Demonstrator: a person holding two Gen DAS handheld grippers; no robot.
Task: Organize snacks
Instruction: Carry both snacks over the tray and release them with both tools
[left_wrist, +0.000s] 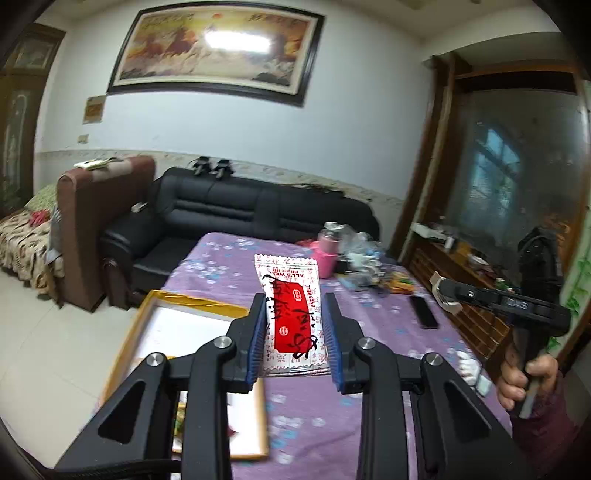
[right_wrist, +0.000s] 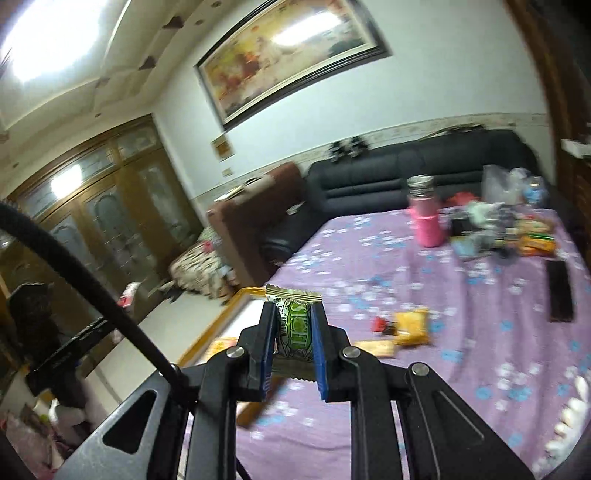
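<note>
Blue-padded fingers of the left gripper are clamped on a red-and-white snack packet, which is held above a table covered by a purple flowered cloth; the packet stands between the pads with its far end pointing away from the camera. Fingers of the right gripper are closed on a small green-and-white wrapped snack, held clear of the cloth. Seen from the left wrist, the right gripper is found at the right edge, gripped by a hand. A shallow tray with a golden frame is seen at the near left corner of the table, partly under the left gripper. On the cloth, a yellow snack packet and a small red-wrapped one are seen lying just beside each other, near the right gripper. Farther back, a pink bottle with a metal cap is set upright beside a heap of bags and packets, and a dark phone is laid flat towards the right edge. A black sofa is placed behind the table, under a framed painting.
</note>
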